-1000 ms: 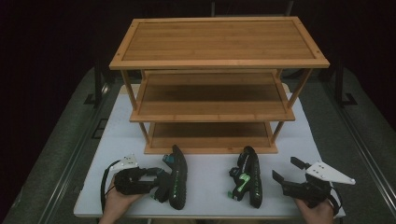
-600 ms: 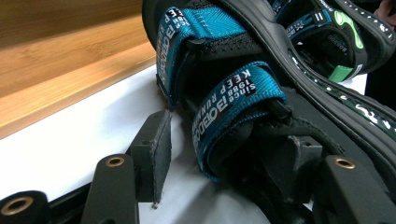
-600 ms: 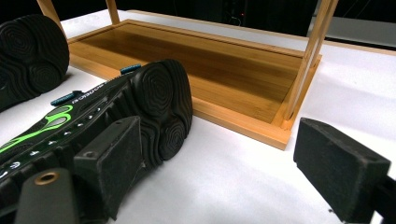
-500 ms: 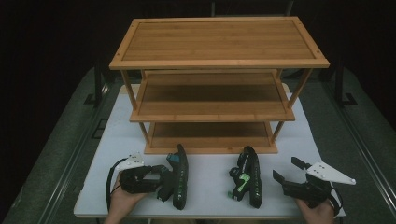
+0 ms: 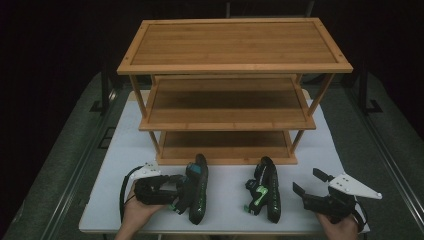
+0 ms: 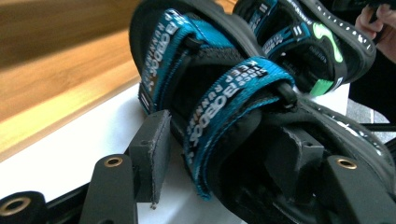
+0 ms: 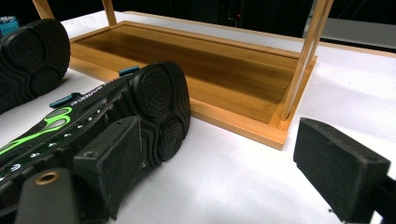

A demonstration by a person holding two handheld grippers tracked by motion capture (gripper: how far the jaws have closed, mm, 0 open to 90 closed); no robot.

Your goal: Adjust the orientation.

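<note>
Two black sandals lie on their sides on the white table in front of a bamboo shelf. The left one has blue straps. My left gripper comes at it from the left, its jaws narrowed, with one pad against the strap side and the other against the sole. The green-marked sandal lies to the right. Beside it my right gripper stands wide open and holds nothing, its left pad near the sandal's heel.
The three-tier bamboo shelf stands mid-table with all tiers bare. Its bottom tray and a thin post lie just beyond the sandals. Dark floor and rails flank the table. A hand shows behind the green sandal.
My left gripper has slid right until its jaws took in the blue-strapped sandal. The right gripper and both sandals have stayed put.
</note>
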